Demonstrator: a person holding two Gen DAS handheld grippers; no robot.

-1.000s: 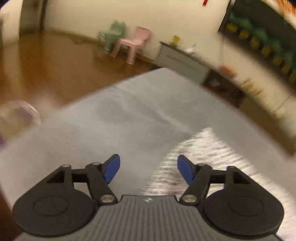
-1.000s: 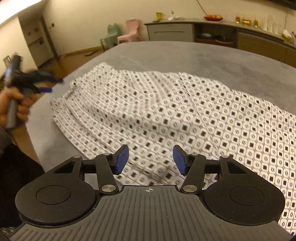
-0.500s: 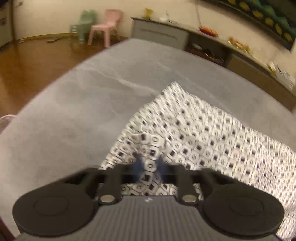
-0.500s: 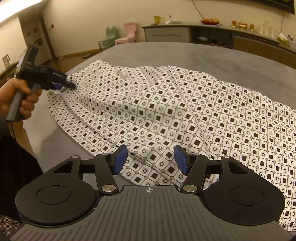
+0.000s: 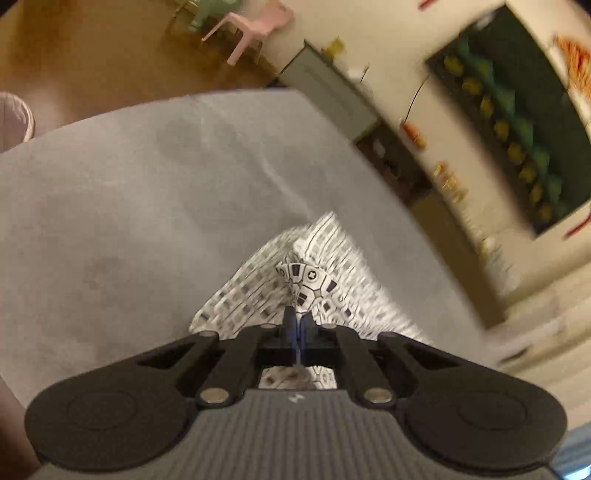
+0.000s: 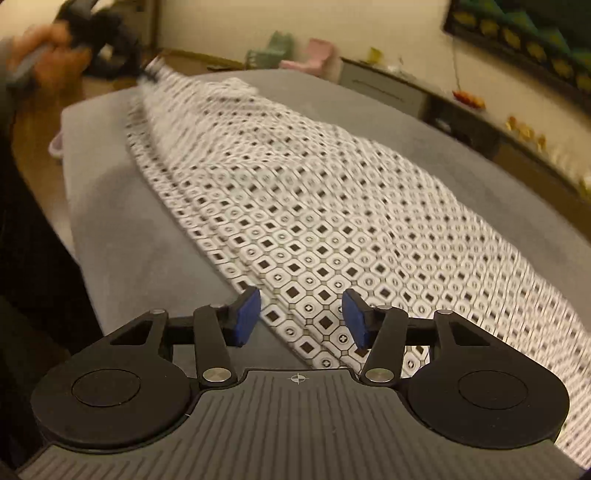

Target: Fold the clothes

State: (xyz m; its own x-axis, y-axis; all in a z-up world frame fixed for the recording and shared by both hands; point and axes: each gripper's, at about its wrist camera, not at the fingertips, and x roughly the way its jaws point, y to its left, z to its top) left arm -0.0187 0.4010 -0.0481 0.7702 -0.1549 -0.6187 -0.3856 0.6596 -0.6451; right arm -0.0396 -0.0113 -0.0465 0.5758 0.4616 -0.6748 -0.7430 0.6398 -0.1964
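Note:
A white garment with a black square-and-circle print [image 6: 332,206] lies spread across the grey table [image 6: 122,236]. My left gripper [image 5: 298,325] is shut on a corner of the patterned garment [image 5: 306,280], which bunches up just past the pads. From the right wrist view that left gripper [image 6: 144,74], held in a hand, lifts the far corner at the upper left. My right gripper [image 6: 300,318] hovers over the near edge of the cloth; its jaws are closing, with cloth below and between them, and the blue pads do not press on it.
The grey table [image 5: 110,221] ends in a rounded edge, with brown floor beyond. A pink chair [image 5: 255,26] and a green chair [image 6: 273,48] stand far off by the wall. A low cabinet [image 6: 384,88] runs along the right. A dark sleeve [image 6: 26,258] fills the left edge.
My left gripper went from wide open to shut on the garment's corner and has lifted it. The right gripper rolled and shifted toward the cloth's near edge, its jaws slightly narrower.

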